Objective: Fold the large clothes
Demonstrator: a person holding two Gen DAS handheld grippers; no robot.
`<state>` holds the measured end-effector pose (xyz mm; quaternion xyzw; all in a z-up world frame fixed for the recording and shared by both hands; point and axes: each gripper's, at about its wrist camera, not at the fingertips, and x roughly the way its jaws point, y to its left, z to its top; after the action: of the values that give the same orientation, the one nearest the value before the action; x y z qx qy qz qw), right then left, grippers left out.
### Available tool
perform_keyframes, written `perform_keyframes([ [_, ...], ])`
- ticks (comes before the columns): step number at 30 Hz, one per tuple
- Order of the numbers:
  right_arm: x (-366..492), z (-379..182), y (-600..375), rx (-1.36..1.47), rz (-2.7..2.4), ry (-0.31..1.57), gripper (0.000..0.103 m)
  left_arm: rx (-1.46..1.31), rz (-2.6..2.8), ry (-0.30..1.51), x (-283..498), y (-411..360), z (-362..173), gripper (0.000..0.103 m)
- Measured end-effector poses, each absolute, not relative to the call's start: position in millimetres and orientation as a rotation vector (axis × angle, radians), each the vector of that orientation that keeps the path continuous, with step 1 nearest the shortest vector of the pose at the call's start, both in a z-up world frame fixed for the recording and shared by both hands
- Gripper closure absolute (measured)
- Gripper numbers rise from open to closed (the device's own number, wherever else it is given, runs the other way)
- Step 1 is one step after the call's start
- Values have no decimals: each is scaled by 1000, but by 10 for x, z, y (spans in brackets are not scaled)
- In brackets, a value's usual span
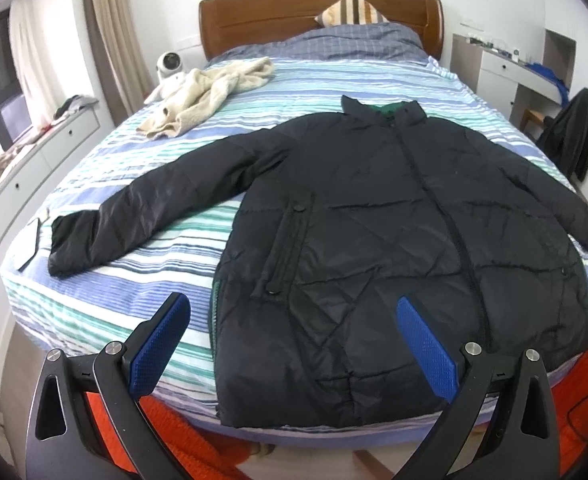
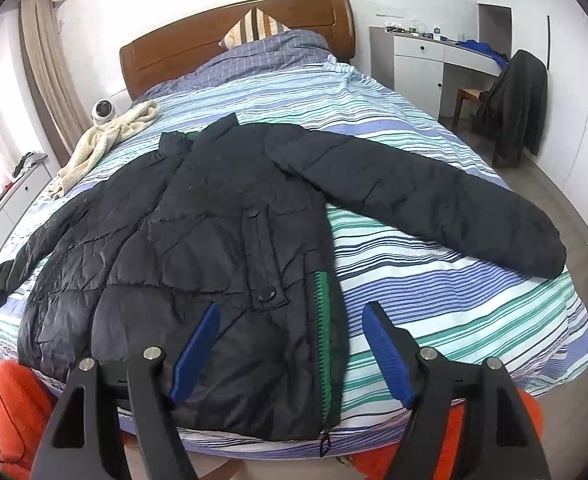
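Both claws hang over the foot of the bed with jaws spread and nothing between the blue pads. The left gripper (image 1: 294, 320) frames the jacket's (image 1: 394, 240) lower left corner: its side seam runs up between the two fingers, so one pad sits over striped sheet and the other over quilted fabric. The right gripper (image 2: 291, 328) mirrors this at the opposite side, where the green-edged side zip (image 2: 322, 320) lies just inside its outer finger.

From either claw the jacket stretches straight ahead, its long axis running hem-near, collar-far, toward the headboard (image 1: 322, 16). The left sleeve (image 1: 133, 212) angles away outward and slightly forward of the left claw; the right sleeve (image 2: 426, 204) does the same beyond the right claw, so each hand is nearer its own sleeve (a sleeve-in fold looks like the likely first step).

The jacket is black, padded, diamond-quilted, zipped shut and lying front up, flat on the bed (image 1: 133, 312), hem at the mattress edge, collar standing with a green lining showing.
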<state>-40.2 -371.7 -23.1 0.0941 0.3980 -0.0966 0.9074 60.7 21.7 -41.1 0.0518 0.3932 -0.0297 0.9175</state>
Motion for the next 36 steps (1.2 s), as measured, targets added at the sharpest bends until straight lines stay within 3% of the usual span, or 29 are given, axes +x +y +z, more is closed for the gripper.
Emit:
perform_keyframes([
  [6,-480,-224,-4104,232,-254,787,28,101,-55,806,613,238,-393,1],
  [11,-727,-134,-4927,429,-364,692,28,106,-55,811,632,227,-417,1],
  [17,-959,-633,-5782,829,-423,659,28,110,-67,817,635,136,-424,1],
  [30,-797,-1275,-6644,1137,-602,467,28,129,-58,827,594,92,-436,1],
  [32,-767,-1292,-6665,1127,-634,464,42,130,-56,839,594,100,-470,1],
  [33,-744,-1286,-6675,1103,-648,479,60,132,-55,844,593,103,-484,1],
  [34,-708,-1256,-6682,1062,-662,495,70,134,-54,846,590,107,-496,1],
  [36,-669,-1126,-6632,980,-676,499,79,136,-51,846,586,117,-499,1],
])
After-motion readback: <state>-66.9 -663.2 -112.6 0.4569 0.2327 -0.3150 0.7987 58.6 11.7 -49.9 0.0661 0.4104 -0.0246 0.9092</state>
